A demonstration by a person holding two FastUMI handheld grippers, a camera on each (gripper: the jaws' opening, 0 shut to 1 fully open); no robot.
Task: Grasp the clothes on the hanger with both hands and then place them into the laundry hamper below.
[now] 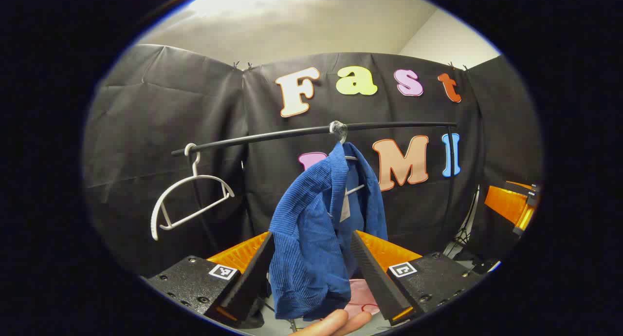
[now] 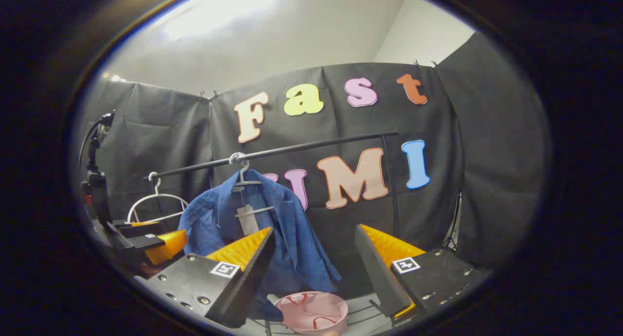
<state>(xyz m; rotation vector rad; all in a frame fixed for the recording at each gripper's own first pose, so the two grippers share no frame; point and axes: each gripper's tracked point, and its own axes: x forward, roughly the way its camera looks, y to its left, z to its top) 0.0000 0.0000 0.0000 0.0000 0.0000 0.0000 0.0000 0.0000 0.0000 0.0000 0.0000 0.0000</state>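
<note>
A blue shirt [image 1: 311, 214] hangs on a white hanger from a black rail [image 1: 292, 133]. My left gripper [image 1: 311, 236] is open, and the shirt's lower part hangs between its two fingers, close to both. In the right gripper view the same blue shirt [image 2: 287, 229] hangs left of centre. My right gripper [image 2: 314, 258] stands open in front of the shirt's right edge with nothing between its fingers. The pink laundry hamper [image 2: 311, 311] sits on the floor below the shirt. The left gripper [image 2: 155, 241] shows beside the shirt's left sleeve.
An empty white hanger [image 1: 190, 199] hangs at the rail's left end. A person's fingertips [image 1: 336, 324] show at the bottom of the left gripper view. The rail's upright post [image 2: 392, 185] stands on the right. The other gripper [image 1: 511, 202] is at the far right.
</note>
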